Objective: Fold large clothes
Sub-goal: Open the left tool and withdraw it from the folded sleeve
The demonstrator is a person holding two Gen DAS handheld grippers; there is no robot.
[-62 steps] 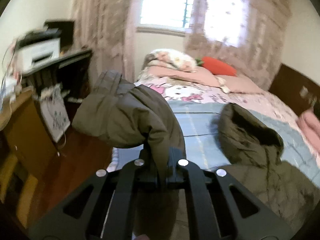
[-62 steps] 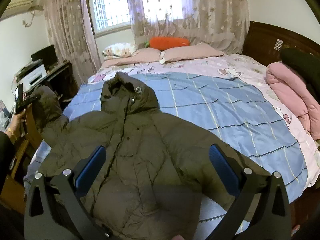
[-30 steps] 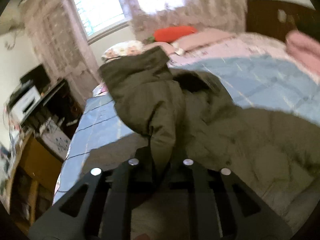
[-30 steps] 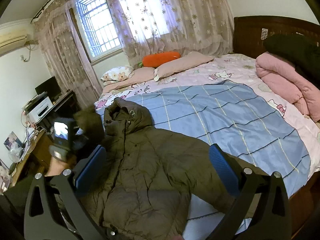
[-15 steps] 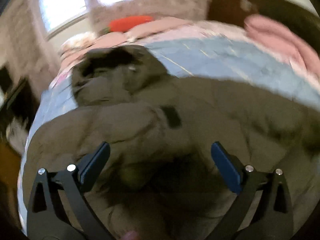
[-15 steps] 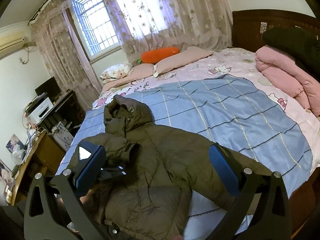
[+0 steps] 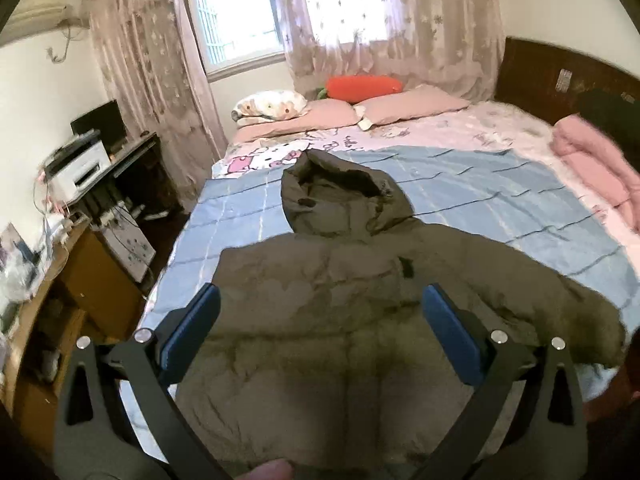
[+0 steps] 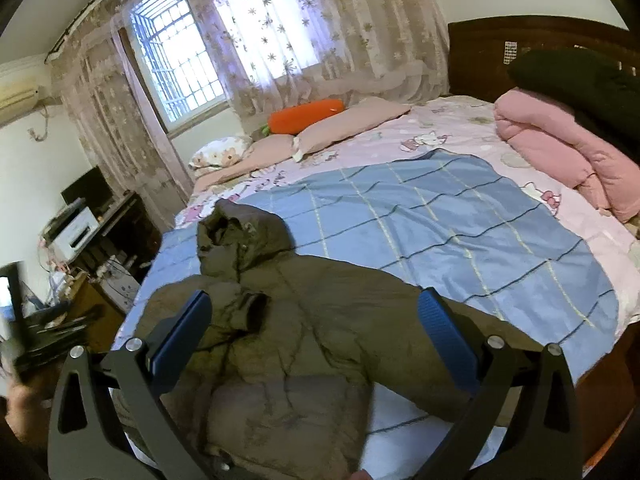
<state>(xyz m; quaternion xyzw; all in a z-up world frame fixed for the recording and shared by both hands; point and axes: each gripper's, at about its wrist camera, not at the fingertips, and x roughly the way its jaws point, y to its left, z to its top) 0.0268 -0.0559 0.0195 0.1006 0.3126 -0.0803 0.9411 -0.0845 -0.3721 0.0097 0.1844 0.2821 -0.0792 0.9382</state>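
An olive-green hooded puffer jacket (image 7: 320, 340) lies front up on the blue checked blanket (image 7: 500, 200), its hood (image 7: 344, 196) toward the pillows. One sleeve is folded across the chest and ends in a dark cuff (image 8: 256, 312). The other sleeve (image 8: 380, 296) stretches out to the right. My left gripper (image 7: 320, 300) hovers above the jacket, open with nothing between its blue pads. My right gripper (image 8: 314, 302) is also open and empty over the jacket (image 8: 304, 360). A person's hand (image 8: 20, 408) shows at the left edge of the right wrist view.
A folded pink quilt (image 8: 560, 148) lies on the bed's right side with a dark garment (image 8: 572, 80) on it. Pillows and an orange cushion (image 7: 364, 88) sit below the window. A desk with a printer (image 7: 76, 168) and a wooden cabinet (image 7: 60, 300) stand left of the bed.
My left gripper carried the sleeve across the jacket's chest, let it go and opened, then drew back and up. The right gripper has stayed open and hardly moved.
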